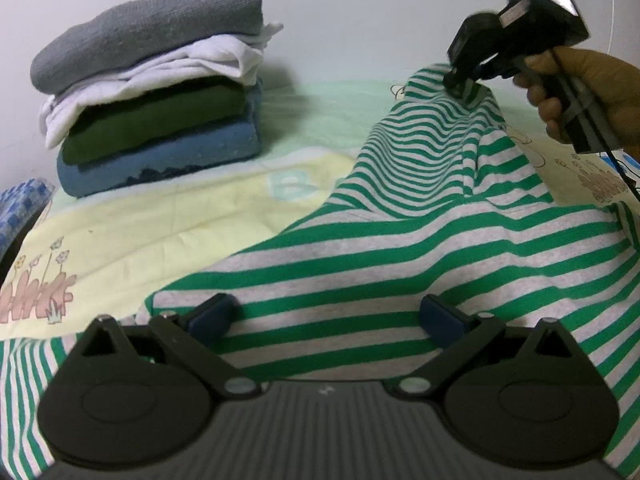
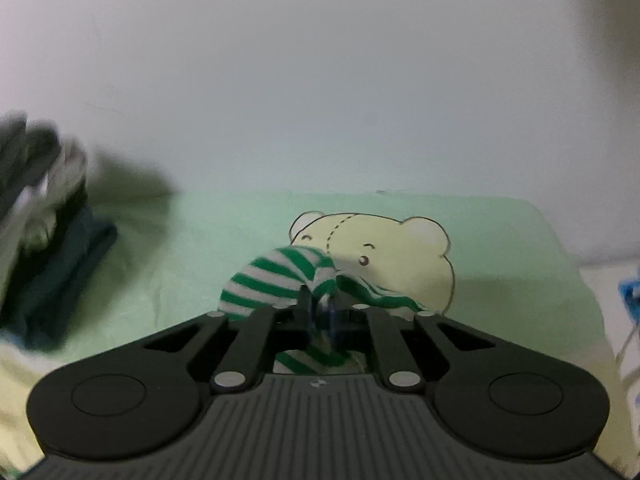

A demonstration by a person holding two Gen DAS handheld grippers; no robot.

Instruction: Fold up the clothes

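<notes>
Left wrist view: left gripper [image 1: 326,320] nearest, blue pads apart over green-and-grey striped knit shirt [image 1: 400,252]; folded stack of clothes [image 1: 156,88] far left. Right wrist view: right gripper [image 2: 320,312] clamped on shirt fold, bear-print sheet [image 2: 392,252] beyond.

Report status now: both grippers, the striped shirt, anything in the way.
Right gripper shut on striped shirt, one end lifted. Left gripper open over the near hem, not gripping. Folded pile stands clear at far left.
</notes>
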